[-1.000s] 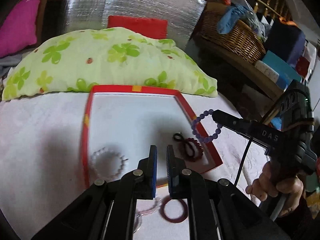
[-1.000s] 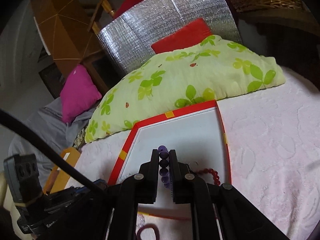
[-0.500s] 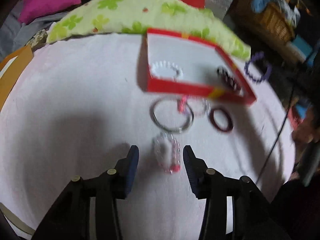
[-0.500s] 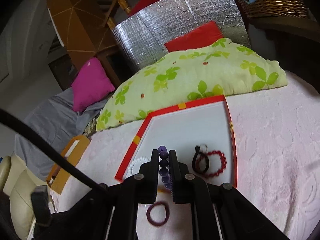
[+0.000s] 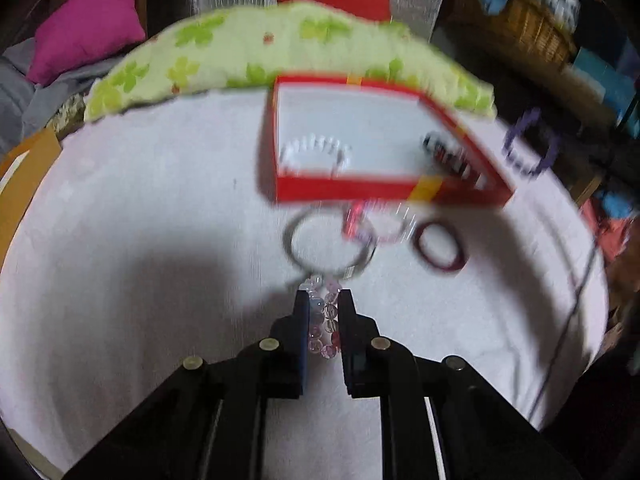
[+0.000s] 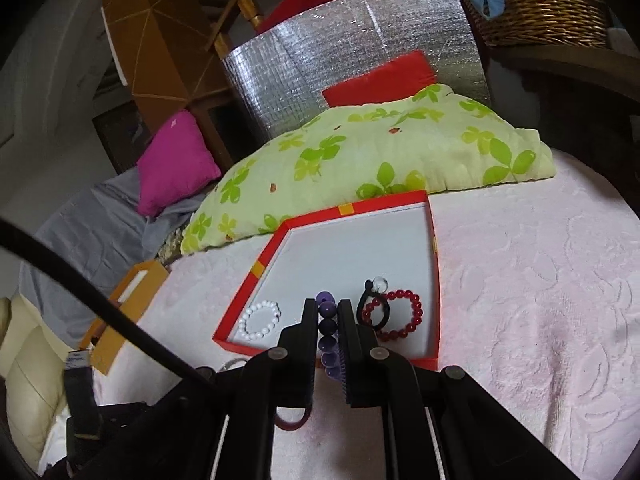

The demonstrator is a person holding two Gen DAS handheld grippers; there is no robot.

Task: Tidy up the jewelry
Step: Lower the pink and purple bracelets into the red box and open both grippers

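Observation:
A red box (image 5: 348,190) with a white floor lies on the pale bedcover. It holds a white bead bracelet (image 5: 316,148) and a dark red bead bracelet (image 5: 452,156). In front of it lie a silver ring (image 5: 320,248), a thin pink bracelet (image 5: 384,228) and a maroon ring (image 5: 438,248). My left gripper (image 5: 323,296) points down at the cover; its jaws are closing, with a clear-and-pink bead bracelet (image 5: 324,320) squeezed between the pads. My right gripper (image 6: 326,304) is shut on a purple bead bracelet (image 6: 327,326) over the near edge of the red box (image 6: 256,270).
A green flowered pillow (image 6: 380,160) lies behind the box, with a silver foil panel (image 6: 352,52) beyond. An orange box (image 6: 124,300) sits at the bed's left edge, a wicker basket (image 6: 540,4) at the back right. A black cable (image 6: 100,300) crosses the lower left.
The left gripper drew back from the box and sank toward the cover, opened, then closed around the clear-and-pink bracelet. The right gripper shifted with the purple bracelet, so more of the box shows.

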